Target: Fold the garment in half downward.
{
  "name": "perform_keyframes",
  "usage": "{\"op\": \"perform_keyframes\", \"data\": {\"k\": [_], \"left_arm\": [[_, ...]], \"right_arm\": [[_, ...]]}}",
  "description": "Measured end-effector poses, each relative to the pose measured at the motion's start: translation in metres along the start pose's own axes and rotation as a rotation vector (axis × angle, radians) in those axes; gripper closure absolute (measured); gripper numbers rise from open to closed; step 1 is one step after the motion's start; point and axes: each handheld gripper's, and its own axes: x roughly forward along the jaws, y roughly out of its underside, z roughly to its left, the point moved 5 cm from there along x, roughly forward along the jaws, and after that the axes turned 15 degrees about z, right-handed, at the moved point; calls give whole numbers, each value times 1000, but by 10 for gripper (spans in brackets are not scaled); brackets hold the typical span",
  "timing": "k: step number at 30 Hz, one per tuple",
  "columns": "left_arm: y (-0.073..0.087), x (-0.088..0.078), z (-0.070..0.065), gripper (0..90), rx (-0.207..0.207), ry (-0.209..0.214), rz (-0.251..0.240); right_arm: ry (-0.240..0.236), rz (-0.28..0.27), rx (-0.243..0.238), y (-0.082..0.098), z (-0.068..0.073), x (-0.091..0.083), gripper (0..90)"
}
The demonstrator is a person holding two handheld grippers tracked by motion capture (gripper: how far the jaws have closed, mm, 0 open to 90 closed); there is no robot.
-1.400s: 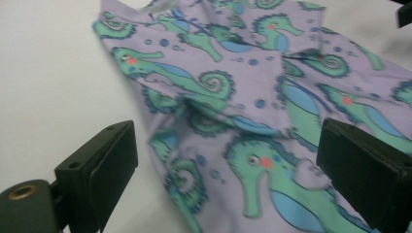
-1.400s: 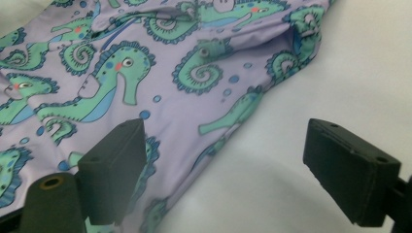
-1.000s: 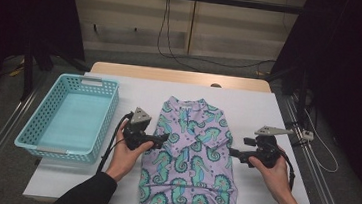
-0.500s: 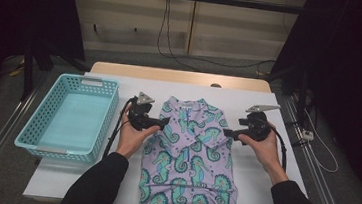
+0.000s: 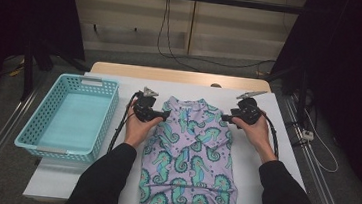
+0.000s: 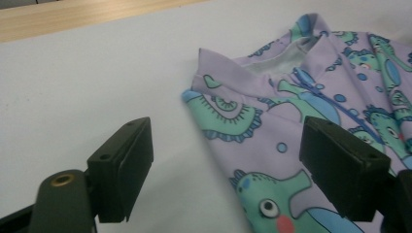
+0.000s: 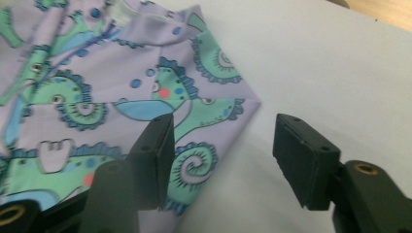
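A lilac garment [image 5: 189,153] printed with teal seahorses lies folded on the white table [image 5: 284,157], collar at the far end. My left gripper [image 5: 161,114] is at its left shoulder and my right gripper [image 5: 225,118] at its right shoulder. In the left gripper view the left gripper [image 6: 233,170] is open, with the garment's [image 6: 291,107] edge between the jaws, which have just been closing. In the right gripper view the right gripper [image 7: 228,155] is open too. Its jaws, also just closing, straddle the garment's [image 7: 73,97] folded edge, and the pads stand apart from the cloth.
An empty turquoise basket [image 5: 104,120] stands on the table's left part. A wooden strip [image 5: 181,76] runs along the far edge. Cables trail from both grippers over the table, and dark frames and curtains flank it.
Both hands have slid away from me along the garment's sides, from its middle up to the shoulders. Both pairs of jaws now stand closer together.
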Motion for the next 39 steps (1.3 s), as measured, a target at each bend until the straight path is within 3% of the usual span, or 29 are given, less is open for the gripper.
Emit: {"op": "perform_keyframes", "data": {"k": [2,6,9,11,17,19,22,26,28,32,39], "left_arm": [[-2,5,6,231,-11,6,11],[-1,11,11,278,-5,8,28],[-1,13,16,332,-24,10,36],[-1,16,18,334,-39,16,42],[-2,19,18,371,-27,17,66],[-2,17,19,378,-31,13,75],[-3,17,20,398,-36,43,71],[-4,19,20,430,-35,35,79],[-6,18,23,449,-56,21,83],[-6,19,27,465,-63,48,84],[-13,27,19,485,-6,42,86]], "right_arm": [[13,13,-2,-5,-6,10,469],[24,36,5,-9,-11,20,473],[44,19,-2,-13,-14,25,473],[29,40,-15,-14,-13,30,472],[6,18,-11,-18,-8,34,563],[-6,24,-11,-19,-6,34,628],[-27,27,-14,-19,-5,34,708],[-66,38,-16,-21,-3,35,863],[-62,32,-15,-21,-1,35,873],[-57,32,-14,-21,-1,35,877],[-58,31,-12,-21,-1,35,878]]}}
